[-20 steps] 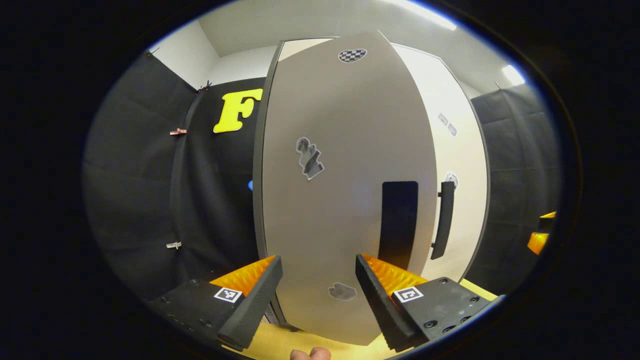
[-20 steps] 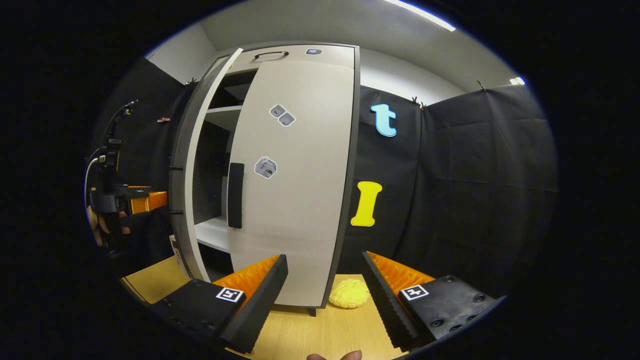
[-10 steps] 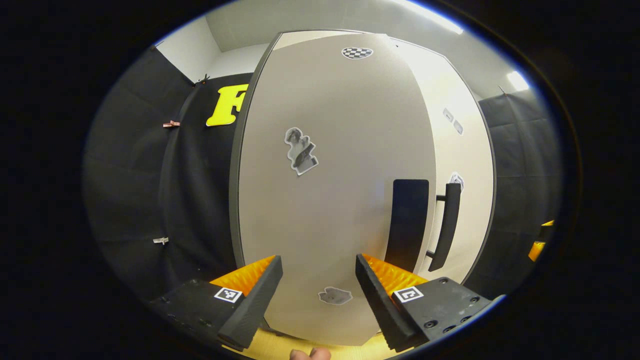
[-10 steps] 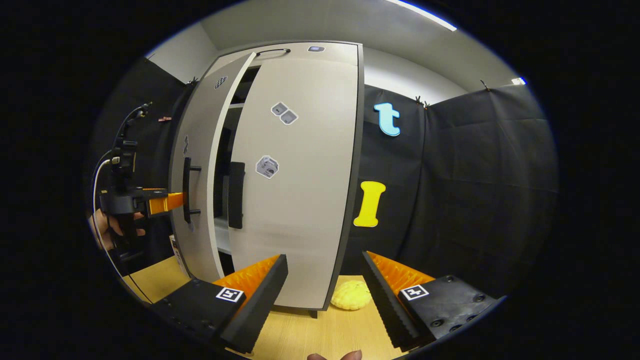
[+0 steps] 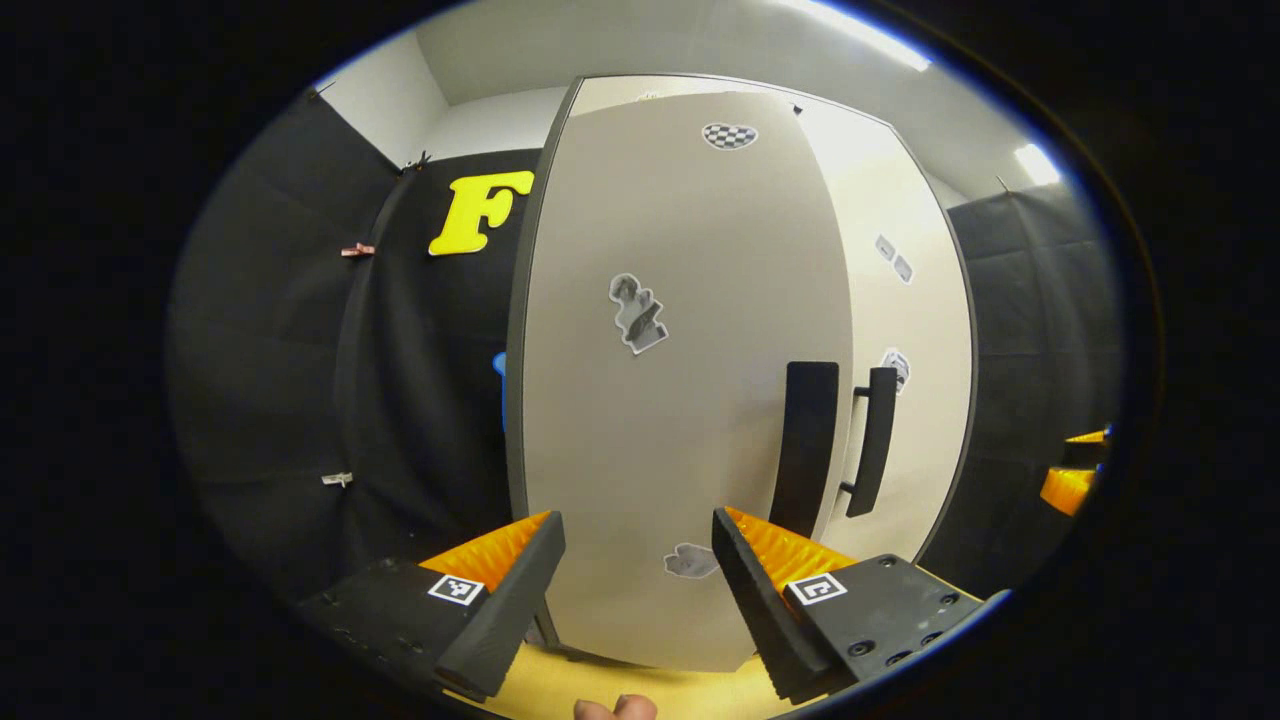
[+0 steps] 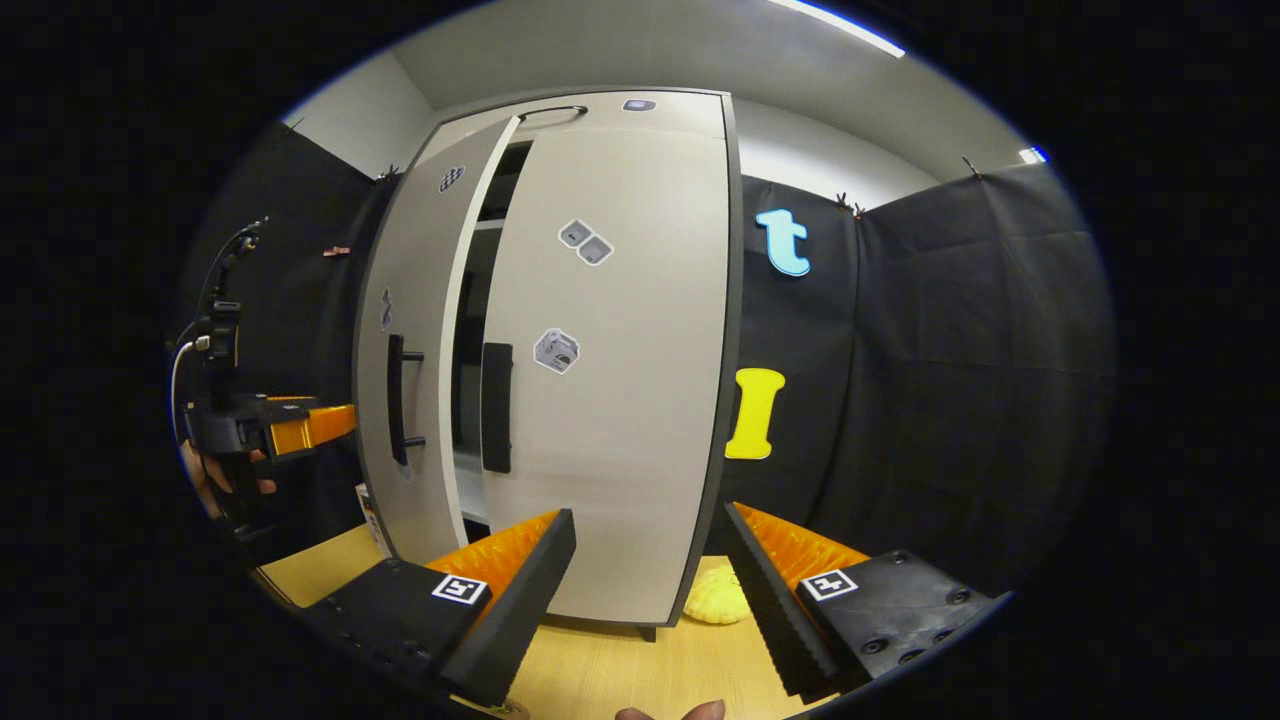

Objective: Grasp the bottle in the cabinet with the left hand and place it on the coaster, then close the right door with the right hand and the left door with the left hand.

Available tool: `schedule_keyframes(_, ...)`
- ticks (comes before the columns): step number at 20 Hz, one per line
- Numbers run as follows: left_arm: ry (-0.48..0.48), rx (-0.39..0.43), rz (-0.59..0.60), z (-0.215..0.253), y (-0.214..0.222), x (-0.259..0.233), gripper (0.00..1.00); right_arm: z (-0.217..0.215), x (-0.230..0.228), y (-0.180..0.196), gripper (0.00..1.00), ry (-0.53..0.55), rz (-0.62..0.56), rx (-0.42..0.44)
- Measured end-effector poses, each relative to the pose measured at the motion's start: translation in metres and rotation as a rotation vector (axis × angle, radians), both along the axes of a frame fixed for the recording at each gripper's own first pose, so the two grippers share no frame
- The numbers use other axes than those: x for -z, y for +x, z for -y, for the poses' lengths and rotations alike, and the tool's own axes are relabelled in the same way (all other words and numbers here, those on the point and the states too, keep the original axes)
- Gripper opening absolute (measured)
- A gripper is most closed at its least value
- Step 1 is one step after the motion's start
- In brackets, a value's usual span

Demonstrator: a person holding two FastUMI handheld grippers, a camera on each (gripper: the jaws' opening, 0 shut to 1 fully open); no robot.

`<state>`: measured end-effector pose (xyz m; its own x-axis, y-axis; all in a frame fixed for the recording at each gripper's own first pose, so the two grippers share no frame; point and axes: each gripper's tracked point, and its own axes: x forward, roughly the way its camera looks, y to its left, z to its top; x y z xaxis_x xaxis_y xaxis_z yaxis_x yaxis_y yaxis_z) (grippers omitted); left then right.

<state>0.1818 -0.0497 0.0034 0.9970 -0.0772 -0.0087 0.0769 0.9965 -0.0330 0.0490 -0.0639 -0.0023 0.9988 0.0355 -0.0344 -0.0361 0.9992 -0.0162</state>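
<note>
Swinging nearer shut since a second ago, left door (image 6: 415, 350) leaving a narrow gap beside right door (image 6: 620, 370); left claw (image 5: 638, 560) and right claw (image 6: 650, 560) both gaping wide, holding nothing.

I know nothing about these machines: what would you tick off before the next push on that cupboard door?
1. Right door shut: ok, looks flush.
2. Left door shut: not ok, a gap remains beside it.
3. Left tongs empty and open: ok.
4. Left tongs touching the left door: cannot tell.
5. Right tongs open, holding nothing: ok.
6. Bottle on coaster: cannot tell.
</note>
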Motion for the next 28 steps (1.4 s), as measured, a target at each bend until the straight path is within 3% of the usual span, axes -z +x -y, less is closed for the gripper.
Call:
schedule_keyframes(8,0.019,0.03,0.015,-0.007,-0.051,-0.008,0.97,-0.024,-0.02,-0.024,0.98,0.005,0.038,-0.029)
schedule_keyframes(15,0.023,0.052,0.015,-0.009,-0.086,-0.01,0.95,-0.035,-0.035,-0.044,0.97,0.016,0.066,-0.022)
schedule_keyframes(28,0.006,0.044,-0.014,-0.024,-0.119,0.0,0.95,-0.049,-0.04,-0.062,0.98,0.026,0.083,-0.012)
